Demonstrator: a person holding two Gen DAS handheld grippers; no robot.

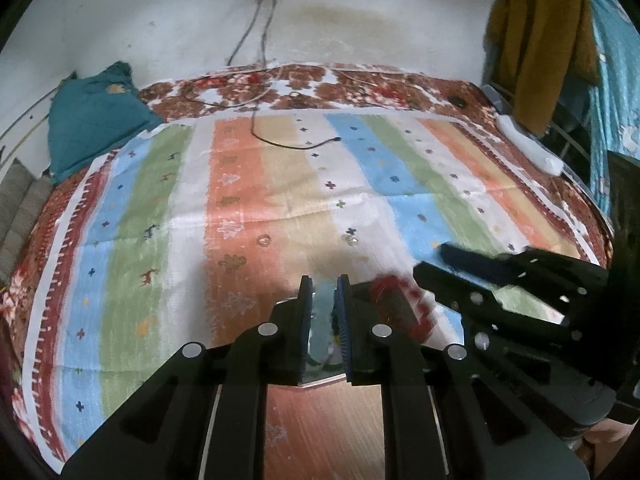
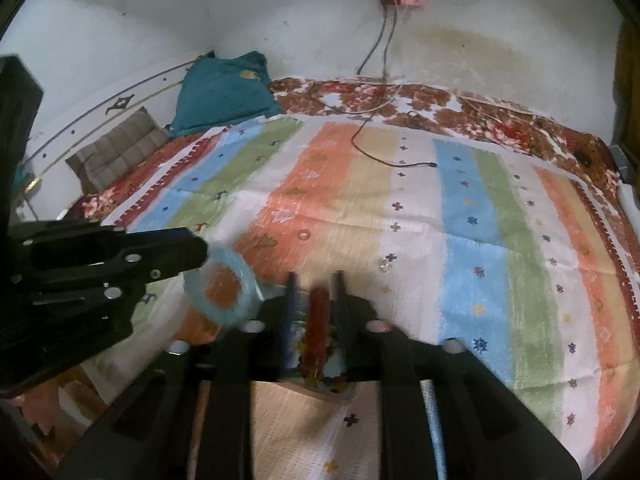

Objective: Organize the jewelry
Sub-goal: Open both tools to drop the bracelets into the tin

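Note:
My left gripper (image 1: 323,284) is shut on a pale blue bangle (image 1: 320,320), which shows as a light blue ring in the right wrist view (image 2: 220,292). My right gripper (image 2: 316,280) is shut on a red bangle (image 2: 317,320), which shows blurred in the left wrist view (image 1: 396,300). Both are held above the striped cloth (image 1: 240,200). Two small rings lie on the cloth further out, one on the orange stripe (image 1: 264,241) (image 2: 305,235) and one on the white stripe (image 1: 350,238) (image 2: 385,265).
A black charger cable (image 1: 296,142) lies across the far part of the cloth. A teal pillow (image 1: 92,116) sits at the back left. Hanging clothes (image 1: 540,40) and a white power strip (image 1: 528,144) are at the right edge of the bed.

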